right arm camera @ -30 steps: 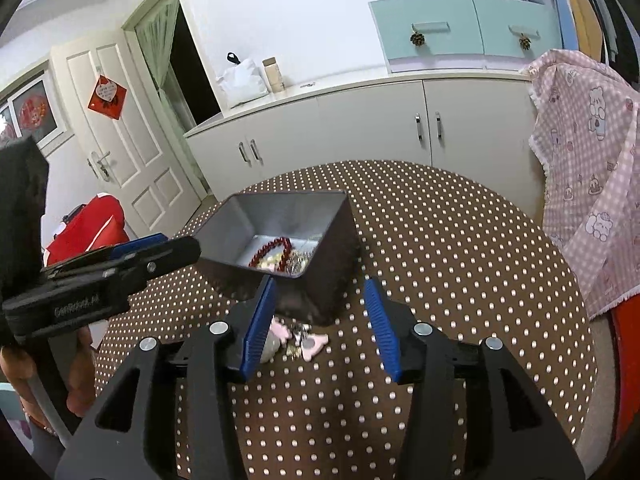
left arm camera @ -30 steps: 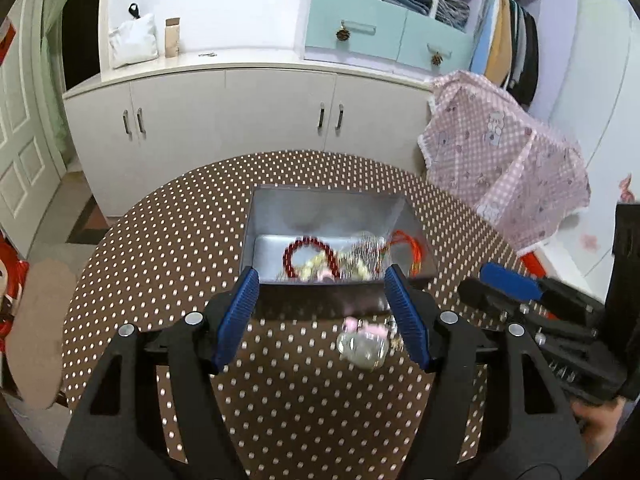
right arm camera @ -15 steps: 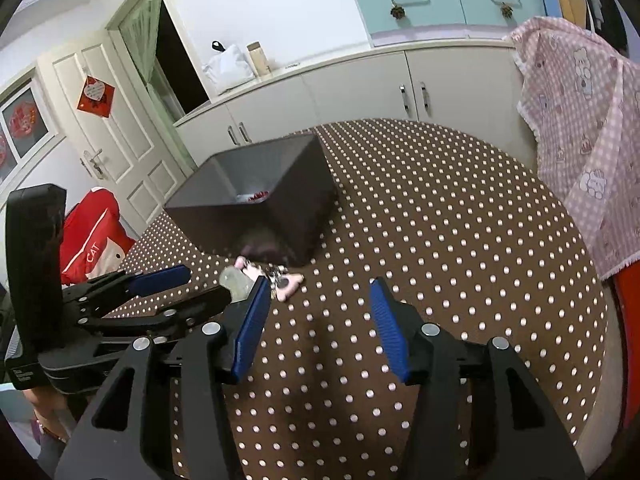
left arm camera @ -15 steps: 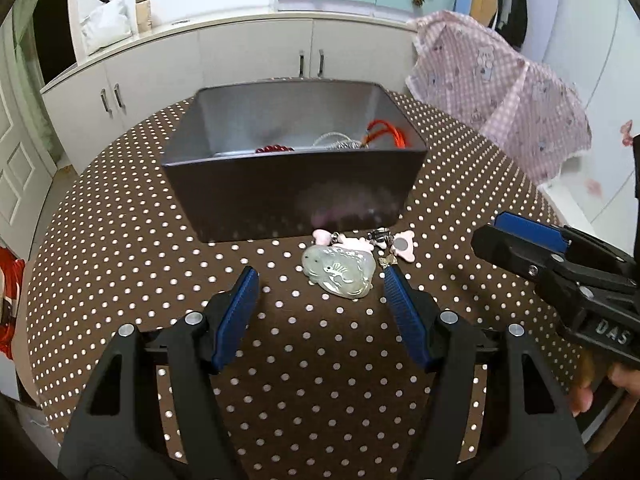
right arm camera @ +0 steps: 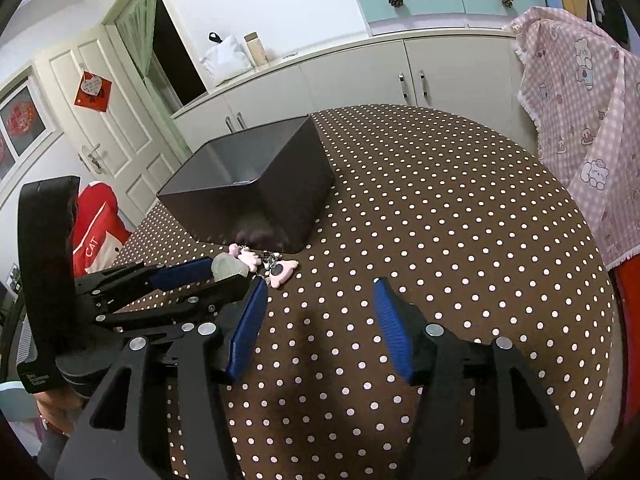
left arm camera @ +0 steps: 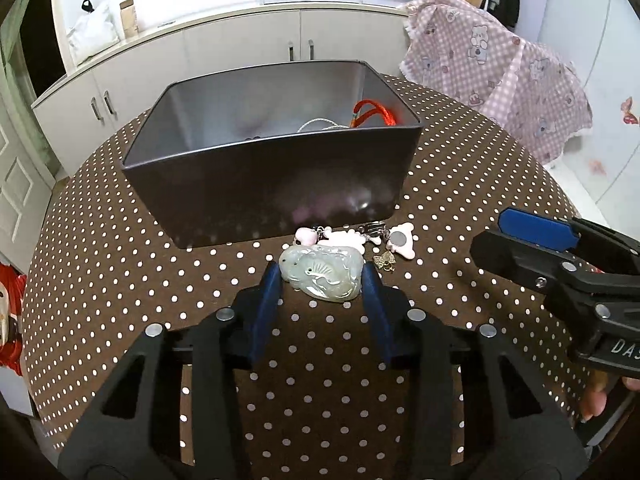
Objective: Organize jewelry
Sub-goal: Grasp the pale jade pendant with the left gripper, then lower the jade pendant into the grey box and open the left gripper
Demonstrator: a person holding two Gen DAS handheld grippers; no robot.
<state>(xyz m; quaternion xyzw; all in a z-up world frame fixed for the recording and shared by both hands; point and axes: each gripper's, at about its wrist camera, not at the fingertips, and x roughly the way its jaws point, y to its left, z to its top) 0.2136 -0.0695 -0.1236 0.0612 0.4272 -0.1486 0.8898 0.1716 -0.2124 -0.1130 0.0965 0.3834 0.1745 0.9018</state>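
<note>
Left wrist view: our left gripper (left arm camera: 320, 280) brackets the jade pendant (left arm camera: 320, 276) beside the box (left arm camera: 264, 184), jaws narrow, not clearly clamped; we should close squarely, lifting gently. Right gripper (right arm camera: 316, 324) waits wide

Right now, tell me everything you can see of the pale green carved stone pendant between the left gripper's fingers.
The pale green carved stone pendant is a flat, rounded, translucent piece with a relief carving like a fan and curling lines, and a small hole near its left edge. It lies face up on the brown polka-dot tablecloth, just in front of the dark box. The left gripper brackets it, blue pads at both sides; contact looks likely. Pink charms touch its far edge.
</note>
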